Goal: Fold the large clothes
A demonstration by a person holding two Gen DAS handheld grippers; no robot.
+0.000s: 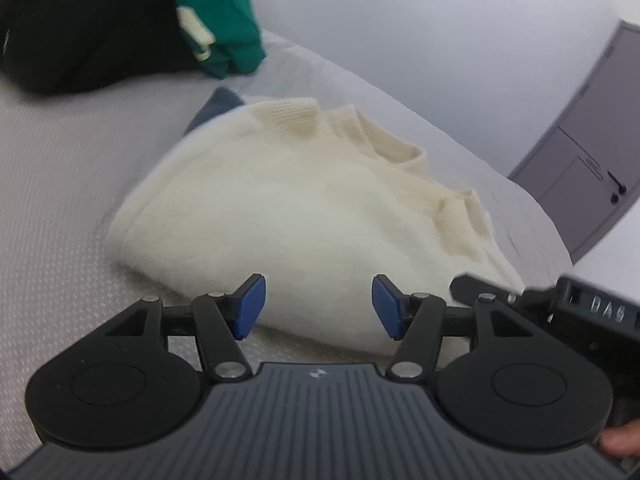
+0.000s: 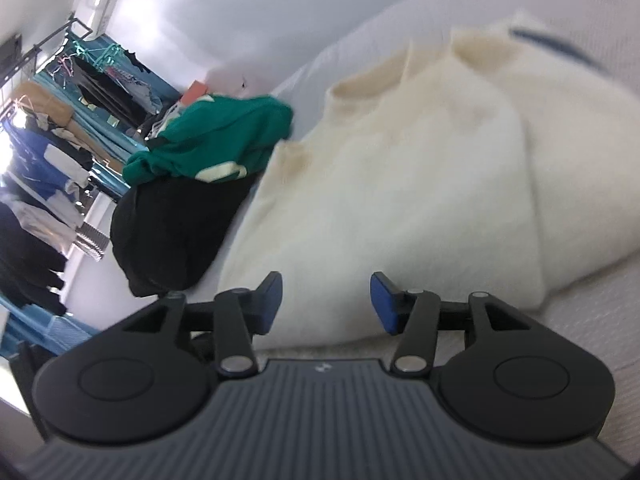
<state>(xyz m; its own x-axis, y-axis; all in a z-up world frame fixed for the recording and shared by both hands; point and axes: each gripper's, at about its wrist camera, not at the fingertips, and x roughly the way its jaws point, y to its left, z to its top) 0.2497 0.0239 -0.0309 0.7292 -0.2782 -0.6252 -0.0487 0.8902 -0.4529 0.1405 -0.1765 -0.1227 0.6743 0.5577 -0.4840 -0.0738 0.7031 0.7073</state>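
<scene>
Cream knit sweater (image 1: pixel 304 208) lay folded at frame centre on bed (image 1: pixel 60 184); soft, bulky, limp; best gripped at folded edge. Left hand-held gripper (image 1: pixel 319 307) and right hand-held gripper (image 2: pixel 325 303) stood wide, empty.

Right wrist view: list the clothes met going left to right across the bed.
Black garment → green garment → folded cream sweater.
</scene>
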